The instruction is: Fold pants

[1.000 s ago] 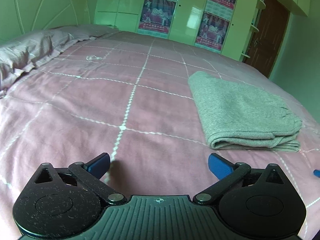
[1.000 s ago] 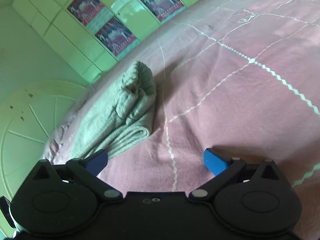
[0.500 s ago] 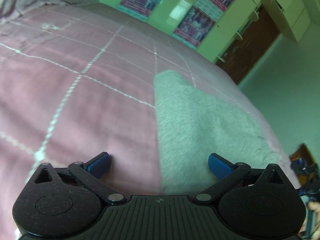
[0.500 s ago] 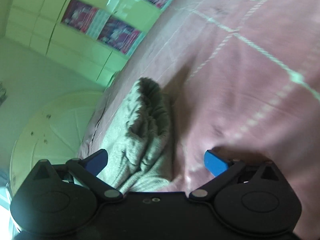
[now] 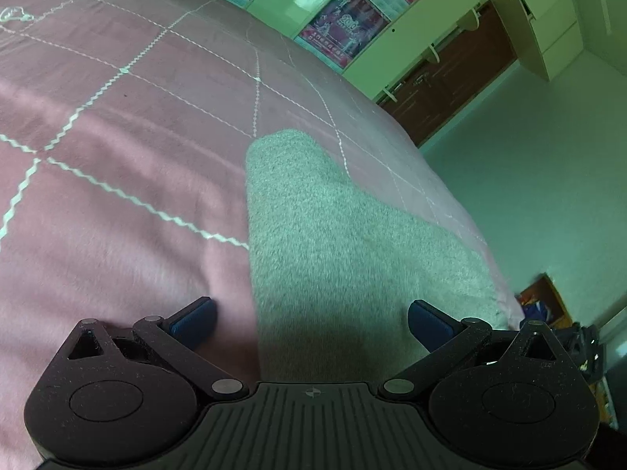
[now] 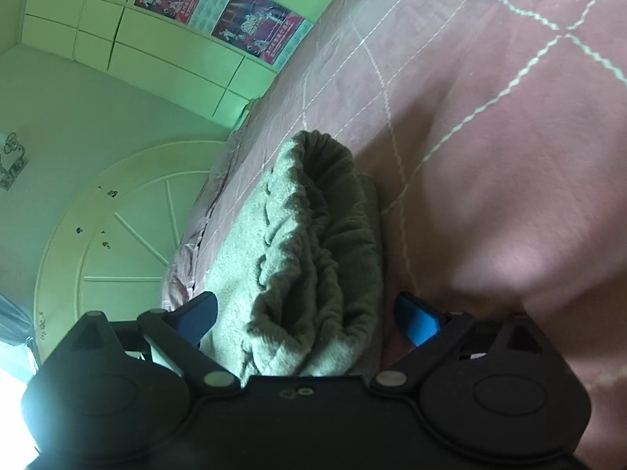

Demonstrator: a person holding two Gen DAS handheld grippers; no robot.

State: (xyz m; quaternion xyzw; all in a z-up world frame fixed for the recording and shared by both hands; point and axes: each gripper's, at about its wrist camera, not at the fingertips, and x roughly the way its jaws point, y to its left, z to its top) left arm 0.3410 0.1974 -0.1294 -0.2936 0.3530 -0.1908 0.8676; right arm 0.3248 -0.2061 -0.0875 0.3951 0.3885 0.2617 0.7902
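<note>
The left tongs [image 5: 309, 319] are standing wide open, straddling the long edge of the folded grey pants [image 5: 345, 243]. The right tongs [image 6: 307, 315] are also gaping wide around the bunched waistband end. The pants are lying on the pink bed [image 5: 117, 125], near its edge.

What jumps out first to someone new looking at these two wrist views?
The folded grey pants on the pink quilted bedspread, near its edge. In the right wrist view their bunched end sits between the open right gripper; the left gripper, also open, straddles their long edge.
</note>
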